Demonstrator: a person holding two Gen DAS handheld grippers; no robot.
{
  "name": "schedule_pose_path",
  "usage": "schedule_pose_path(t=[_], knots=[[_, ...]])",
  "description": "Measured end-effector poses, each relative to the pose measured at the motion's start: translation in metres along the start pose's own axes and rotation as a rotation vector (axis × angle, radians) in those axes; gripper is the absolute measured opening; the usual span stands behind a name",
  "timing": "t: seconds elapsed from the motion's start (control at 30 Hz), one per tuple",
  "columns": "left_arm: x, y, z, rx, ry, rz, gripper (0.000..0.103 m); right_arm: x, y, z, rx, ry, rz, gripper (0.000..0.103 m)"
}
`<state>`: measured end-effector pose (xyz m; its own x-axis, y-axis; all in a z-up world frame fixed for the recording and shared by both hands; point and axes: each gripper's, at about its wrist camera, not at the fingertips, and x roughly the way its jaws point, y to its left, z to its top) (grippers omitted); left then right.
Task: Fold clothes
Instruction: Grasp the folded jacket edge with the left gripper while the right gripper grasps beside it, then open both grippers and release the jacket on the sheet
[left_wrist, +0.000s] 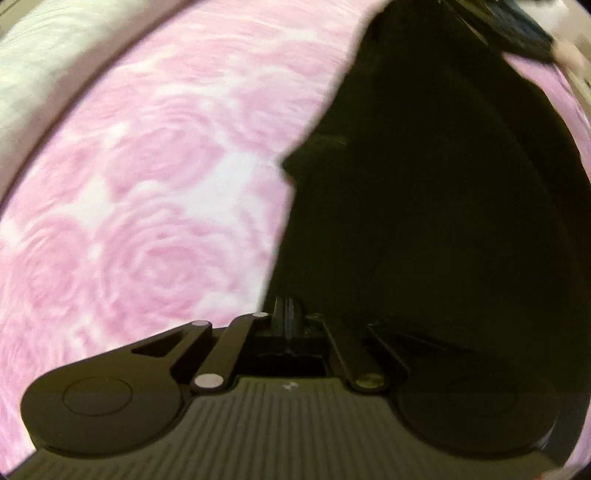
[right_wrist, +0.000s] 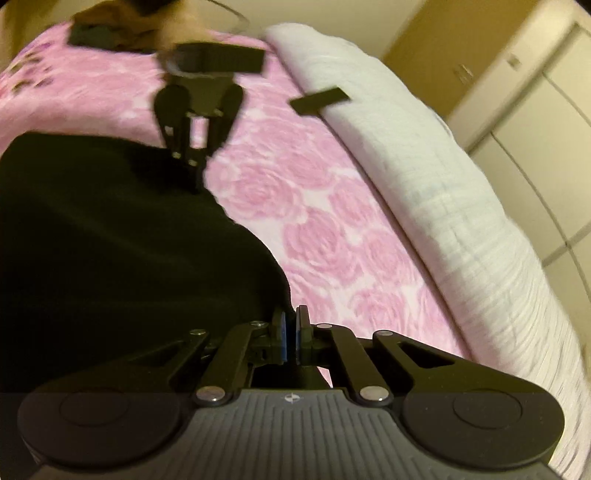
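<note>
A black garment (right_wrist: 110, 240) lay spread on the pink rose-print bed (right_wrist: 314, 192). Both grippers, left (right_wrist: 195, 173) and right (right_wrist: 291, 332), had their fingers pinched together on its edge. The blur hid any creases, so progress was probably midway.

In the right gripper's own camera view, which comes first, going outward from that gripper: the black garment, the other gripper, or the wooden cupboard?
1. Black garment: right at the right gripper, its edge at the fingertips, spreading left.
2. Left gripper: farther up the pink rose blanket, at the garment's far edge.
3. Wooden cupboard: farthest, upper right, beyond the white blanket.
</note>
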<state>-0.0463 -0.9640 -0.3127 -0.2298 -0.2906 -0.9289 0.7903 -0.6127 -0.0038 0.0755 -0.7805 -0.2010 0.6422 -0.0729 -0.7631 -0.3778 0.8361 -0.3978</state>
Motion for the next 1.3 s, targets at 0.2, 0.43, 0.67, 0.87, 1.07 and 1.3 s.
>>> schedule_pose_path(t=[0.2, 0.43, 0.67, 0.87, 1.07, 1.3], knots=[[-0.003, 0.018, -0.015, -0.097, 0.037, 0.056, 0.000, 0.048, -0.030, -0.005, 0.145, 0.072, -0.010, 0.000], [-0.008, 0.027, -0.031, -0.319, -0.006, 0.023, 0.014, 0.097, -0.018, -0.018, 0.209, 0.254, 0.126, 0.007], [0.000, 0.018, -0.048, -0.476, 0.007, 0.058, 0.042, 0.061, -0.017, -0.023, 0.325, 0.233, 0.116, 0.021], [0.010, 0.018, -0.050, -0.473, 0.022, 0.161, 0.045, 0.018, -0.002, -0.037, 0.448, 0.207, 0.022, 0.032], [0.001, 0.014, -0.050, -0.494, 0.034, 0.215, 0.045, -0.001, 0.006, -0.073, 0.632, 0.262, 0.015, 0.035], [-0.056, -0.036, -0.054, -0.493, -0.046, 0.258, 0.040, -0.047, 0.032, -0.100, 0.808, 0.234, 0.033, 0.035]])
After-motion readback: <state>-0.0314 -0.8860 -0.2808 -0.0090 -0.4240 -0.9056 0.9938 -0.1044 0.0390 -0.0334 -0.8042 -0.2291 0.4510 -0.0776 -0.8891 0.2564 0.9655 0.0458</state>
